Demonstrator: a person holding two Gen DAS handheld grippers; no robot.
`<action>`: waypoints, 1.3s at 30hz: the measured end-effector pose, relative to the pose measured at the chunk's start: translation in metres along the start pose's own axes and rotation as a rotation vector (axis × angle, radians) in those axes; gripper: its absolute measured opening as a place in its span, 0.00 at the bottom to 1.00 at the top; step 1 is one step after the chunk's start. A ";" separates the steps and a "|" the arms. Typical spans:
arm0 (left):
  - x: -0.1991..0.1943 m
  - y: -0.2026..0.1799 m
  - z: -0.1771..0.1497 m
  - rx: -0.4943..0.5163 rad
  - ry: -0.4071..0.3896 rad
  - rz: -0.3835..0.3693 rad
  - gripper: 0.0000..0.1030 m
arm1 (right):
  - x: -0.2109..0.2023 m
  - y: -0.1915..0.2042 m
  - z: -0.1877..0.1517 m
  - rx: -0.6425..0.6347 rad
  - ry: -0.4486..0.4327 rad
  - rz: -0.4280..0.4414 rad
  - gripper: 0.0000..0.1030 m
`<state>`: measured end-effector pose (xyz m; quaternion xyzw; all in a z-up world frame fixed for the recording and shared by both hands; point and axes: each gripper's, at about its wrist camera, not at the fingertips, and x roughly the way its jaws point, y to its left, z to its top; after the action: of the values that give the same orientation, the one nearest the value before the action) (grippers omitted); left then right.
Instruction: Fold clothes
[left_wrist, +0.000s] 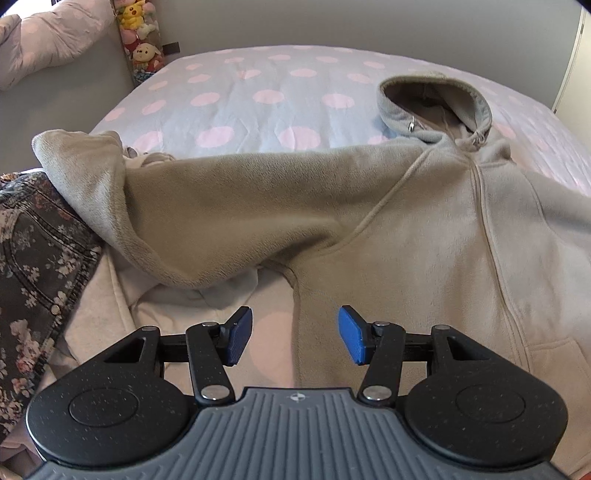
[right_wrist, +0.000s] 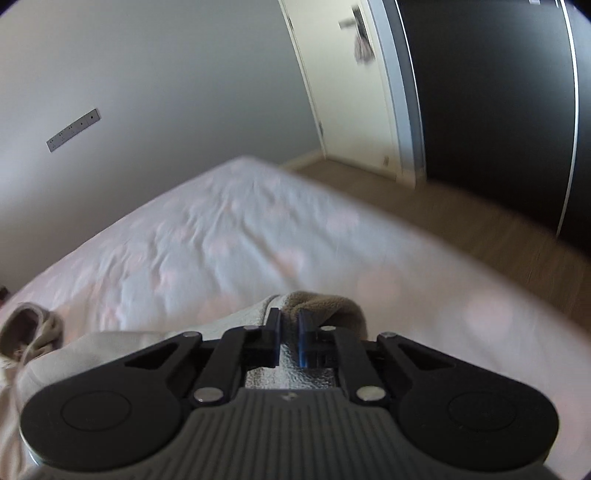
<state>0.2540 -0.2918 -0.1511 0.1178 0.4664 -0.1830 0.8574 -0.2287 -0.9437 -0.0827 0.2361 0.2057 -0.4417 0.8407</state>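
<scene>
My left gripper (left_wrist: 295, 334) hangs with its blue pads (left_wrist: 239, 334) standing apart and nothing between them, just above the hoodie (left_wrist: 406, 236), over the side seam below the armpit where the fleece meets the bare bedspread (left_wrist: 258, 99). The hoodie lies face up on the bed, zip closed, its hood (left_wrist: 432, 105) toward the far edge and one sleeve (left_wrist: 207, 218) stretched out toward the left edge, where its cuff end drapes over a dark floral garment (left_wrist: 33, 266) and a pale cream garment (left_wrist: 110, 306). My right gripper (right_wrist: 289, 332) has its jaws drawn narrow and pinched on a fold of the hoodie's other sleeve (right_wrist: 325, 302), the fleece bunched up between and just beyond the pads; this view is blurred. The bedspread is pale with pink dots and slightly wrinkled. Beyond the bed's far left corner sits a stack of plush toys (left_wrist: 138, 37) against a grey wall (right_wrist: 166, 92); past the right edge there is a wooden floor (right_wrist: 461, 221), a white door (right_wrist: 354, 92) and a dark panel (right_wrist: 498, 92).
</scene>
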 end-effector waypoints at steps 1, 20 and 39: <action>0.003 -0.002 -0.002 0.001 0.007 0.002 0.48 | 0.009 0.005 0.014 -0.032 -0.014 -0.036 0.10; 0.023 0.022 -0.022 -0.126 0.065 -0.002 0.48 | 0.106 -0.008 -0.022 -0.031 0.188 -0.186 0.01; -0.059 0.032 -0.115 -0.149 0.121 -0.118 0.51 | -0.048 0.096 -0.195 -0.063 0.456 0.193 0.32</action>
<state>0.1509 -0.2079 -0.1624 0.0371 0.5358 -0.1905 0.8218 -0.1997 -0.7521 -0.1921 0.3220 0.3802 -0.2881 0.8178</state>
